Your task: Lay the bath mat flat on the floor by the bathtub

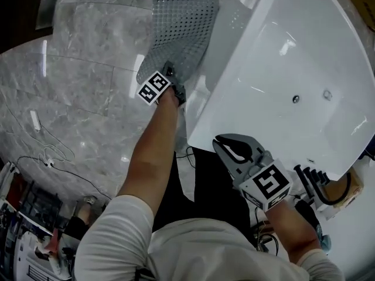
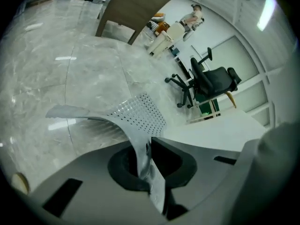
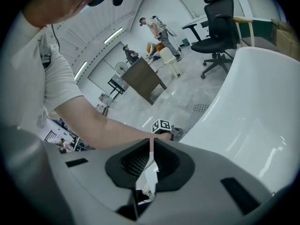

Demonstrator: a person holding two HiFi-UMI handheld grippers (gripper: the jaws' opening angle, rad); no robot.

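Note:
The grey perforated bath mat [image 1: 180, 28] hangs partly over the marble floor beside the white bathtub [image 1: 293, 63]. My left gripper [image 1: 173, 78] is shut on its near edge. In the left gripper view the mat [image 2: 136, 114] runs out from between the jaws of my left gripper [image 2: 146, 161], curving down toward the floor. My right gripper [image 1: 227, 143] hovers over the tub rim near my body, shut with nothing in it. In the right gripper view my right gripper [image 3: 151, 149] points at the left gripper's marker cube [image 3: 161, 125], with the mat [image 3: 199, 109] and the tub [image 3: 255, 111] beyond.
White cables [image 1: 50, 155] lie on the floor at the left. Black hoses [image 1: 316, 183] sit at the tub's near corner. A black office chair [image 2: 208, 81], a brown desk [image 3: 144, 80] and people stand farther off in the room.

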